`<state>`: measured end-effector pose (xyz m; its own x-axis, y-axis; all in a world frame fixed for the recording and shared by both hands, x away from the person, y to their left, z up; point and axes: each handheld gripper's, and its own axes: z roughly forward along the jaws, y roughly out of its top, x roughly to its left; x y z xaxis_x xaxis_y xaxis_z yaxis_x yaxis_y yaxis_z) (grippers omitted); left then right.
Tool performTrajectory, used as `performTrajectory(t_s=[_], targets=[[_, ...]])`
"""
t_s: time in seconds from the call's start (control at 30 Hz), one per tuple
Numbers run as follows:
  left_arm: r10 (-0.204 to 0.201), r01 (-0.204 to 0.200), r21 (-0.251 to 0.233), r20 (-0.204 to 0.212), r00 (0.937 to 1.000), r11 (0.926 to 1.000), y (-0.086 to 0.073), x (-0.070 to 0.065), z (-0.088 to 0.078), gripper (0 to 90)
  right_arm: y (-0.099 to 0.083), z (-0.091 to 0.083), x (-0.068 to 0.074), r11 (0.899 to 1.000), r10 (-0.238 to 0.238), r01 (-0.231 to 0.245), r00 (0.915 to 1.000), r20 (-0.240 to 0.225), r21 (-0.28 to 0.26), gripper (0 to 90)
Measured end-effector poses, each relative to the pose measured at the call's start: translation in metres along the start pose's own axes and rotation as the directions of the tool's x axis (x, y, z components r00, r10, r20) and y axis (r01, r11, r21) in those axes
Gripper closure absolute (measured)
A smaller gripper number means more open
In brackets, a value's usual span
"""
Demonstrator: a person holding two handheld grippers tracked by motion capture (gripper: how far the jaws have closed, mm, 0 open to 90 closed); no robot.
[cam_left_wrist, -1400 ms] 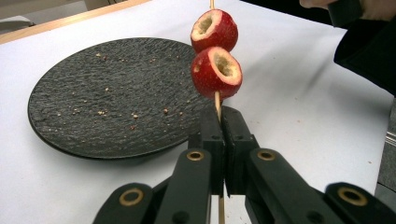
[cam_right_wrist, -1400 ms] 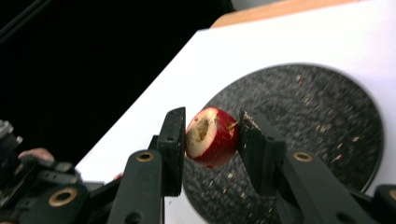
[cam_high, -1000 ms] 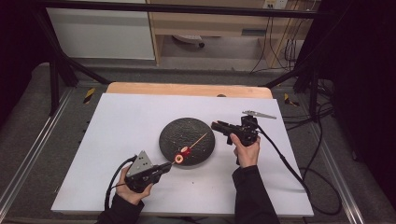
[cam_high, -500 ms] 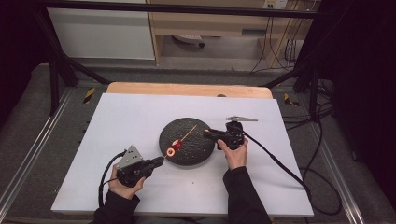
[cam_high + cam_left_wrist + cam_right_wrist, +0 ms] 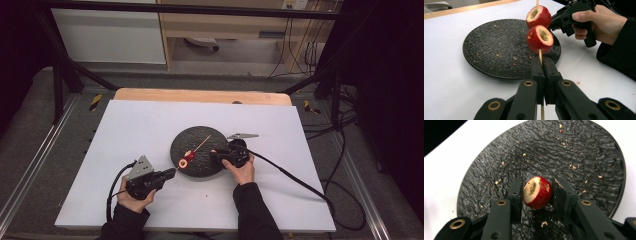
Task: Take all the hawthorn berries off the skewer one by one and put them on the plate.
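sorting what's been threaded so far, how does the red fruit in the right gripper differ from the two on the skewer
The loose red fruit sits between the right gripper's pads, low over the black plate; the two skewered fruits are pierced by the wooden skewer, which the left gripper clamps below them. The loose one is single and off the stick; the skewered pair is stacked above the plate. All are red with a hollowed pale core.

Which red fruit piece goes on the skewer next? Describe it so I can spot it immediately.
Start at the round black plate in the middle of the white table. Over its right edge, the right gripper holds a single red cored fruit between its jaws. Unlike the two fruits on the skewer in the left gripper, no stick runs through it.
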<state>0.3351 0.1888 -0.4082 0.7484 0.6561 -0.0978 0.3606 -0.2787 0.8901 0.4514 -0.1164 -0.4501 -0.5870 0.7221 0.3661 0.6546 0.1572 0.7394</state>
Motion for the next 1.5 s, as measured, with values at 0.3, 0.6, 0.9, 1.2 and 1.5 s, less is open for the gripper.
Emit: performTrajectory(t_s=[0.3,0.6,0.9,1.2,1.5], targets=[[0.004,-0.004,0.008,0.003,1.0,1.0,-0.001,-0.001,0.001,88.3,0.009,-0.019,0.005,0.999,-0.024,0.023,0.9996,-0.013,-0.033,45.1],[0.016,-0.016,0.019,0.011,0.9998,0.9997,-0.002,-0.007,0.006,88.2,0.011,-0.052,0.018,0.997,-0.022,0.017,0.9978,-0.063,-0.079,14.1],[0.03,-0.031,0.033,0.027,0.9992,0.999,-0.002,-0.014,0.011,88.3,-0.001,-0.069,0.03,0.995,-0.029,0.018,0.9931,-0.114,-0.096,4.4],[0.049,-0.052,0.051,0.047,0.9977,0.9974,-0.004,-0.023,0.018,88.2,-0.015,-0.068,0.039,0.995,-0.038,0.023,0.9877,-0.152,-0.101,5.5],[0.07,-0.074,0.059,0.072,0.995,0.9955,-0.004,-0.033,0.025,88.2,-0.022,-0.06,0.043,0.995,-0.037,0.02,0.9816,-0.188,-0.093,14.0]])
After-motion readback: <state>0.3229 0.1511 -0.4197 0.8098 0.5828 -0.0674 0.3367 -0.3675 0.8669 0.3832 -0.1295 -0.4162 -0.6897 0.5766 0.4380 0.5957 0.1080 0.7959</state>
